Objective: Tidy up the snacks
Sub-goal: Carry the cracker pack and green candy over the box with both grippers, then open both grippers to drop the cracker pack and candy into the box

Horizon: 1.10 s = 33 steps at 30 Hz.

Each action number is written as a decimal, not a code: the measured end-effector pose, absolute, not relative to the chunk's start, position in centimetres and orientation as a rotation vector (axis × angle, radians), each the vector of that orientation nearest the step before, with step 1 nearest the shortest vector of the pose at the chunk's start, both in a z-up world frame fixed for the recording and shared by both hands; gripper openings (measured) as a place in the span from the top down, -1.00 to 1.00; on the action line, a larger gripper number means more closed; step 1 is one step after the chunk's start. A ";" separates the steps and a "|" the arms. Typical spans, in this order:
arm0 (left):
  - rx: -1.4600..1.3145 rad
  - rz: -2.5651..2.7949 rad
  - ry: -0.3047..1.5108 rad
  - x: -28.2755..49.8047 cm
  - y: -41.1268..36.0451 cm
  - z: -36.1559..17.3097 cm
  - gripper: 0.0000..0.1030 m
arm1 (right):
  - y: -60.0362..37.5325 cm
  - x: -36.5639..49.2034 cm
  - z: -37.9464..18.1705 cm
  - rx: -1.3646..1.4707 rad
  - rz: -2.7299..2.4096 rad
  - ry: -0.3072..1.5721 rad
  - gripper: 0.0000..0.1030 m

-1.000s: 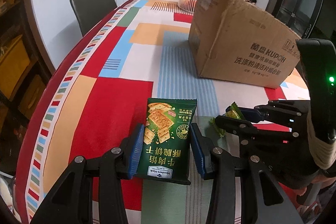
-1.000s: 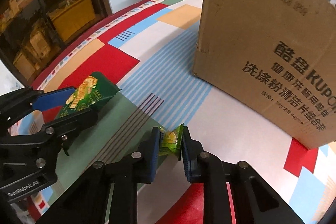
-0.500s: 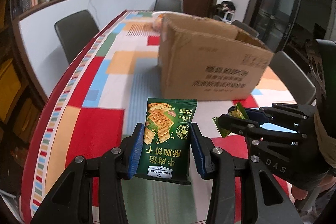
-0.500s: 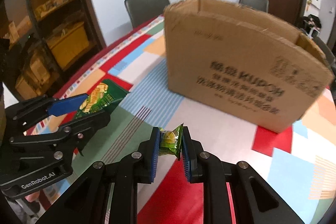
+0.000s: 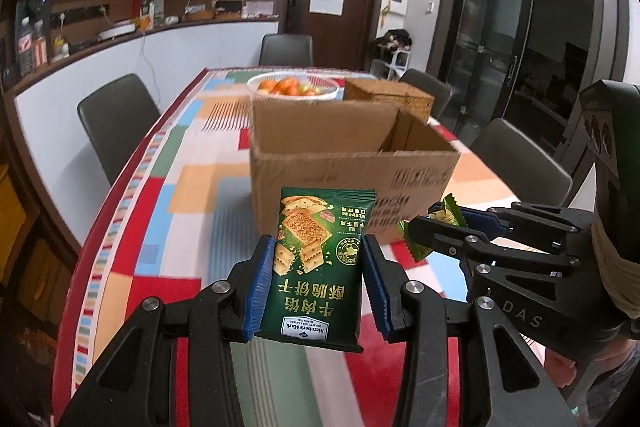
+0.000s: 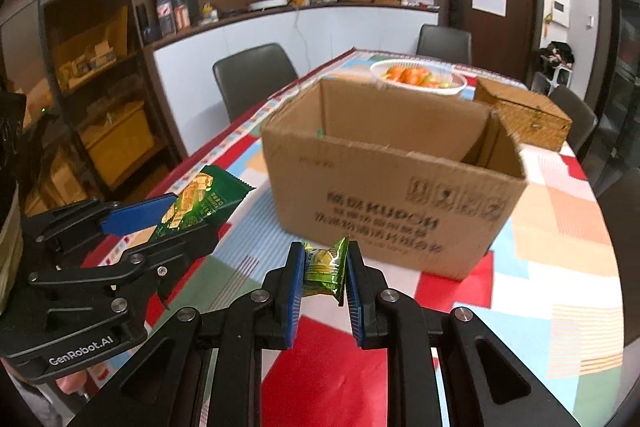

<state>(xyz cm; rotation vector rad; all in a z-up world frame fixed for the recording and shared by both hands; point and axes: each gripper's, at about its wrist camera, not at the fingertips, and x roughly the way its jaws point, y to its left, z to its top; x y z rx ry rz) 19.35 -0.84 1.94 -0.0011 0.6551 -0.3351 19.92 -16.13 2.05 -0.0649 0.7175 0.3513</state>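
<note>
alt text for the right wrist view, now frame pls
The right tool grips a small green candy packet above the colourful tablecloth, facing an open cardboard box. At left, the left tool holds a green cracker packet.

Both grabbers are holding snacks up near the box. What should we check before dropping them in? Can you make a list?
1. Left gripper shut on cracker pack: ok, pads press both edges.
2. Right gripper shut on candy: ok.
3. Box open on top: ok, flaps out of the way.
4. Room inside the box: cannot tell, the bottom is hidden.
5. Snacks over the opening: not ok, both hang in front of the near wall.
6. Grippers apart from each other: ok, side by side with a gap.
</note>
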 end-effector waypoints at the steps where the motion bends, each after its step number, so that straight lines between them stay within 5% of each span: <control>1: 0.000 -0.340 0.645 19.5 -1.1 2.3 0.17 | -16.4 19.9 2.4 -0.060 0.345 0.707 0.59; 19: 0.029 -0.356 0.524 24.3 -3.8 8.1 0.17 | -19.4 23.2 8.1 -0.027 0.265 0.561 0.59; 33: 0.006 -0.361 0.609 32.0 -4.5 8.1 0.17 | -19.6 29.0 9.2 -0.042 0.243 0.579 0.59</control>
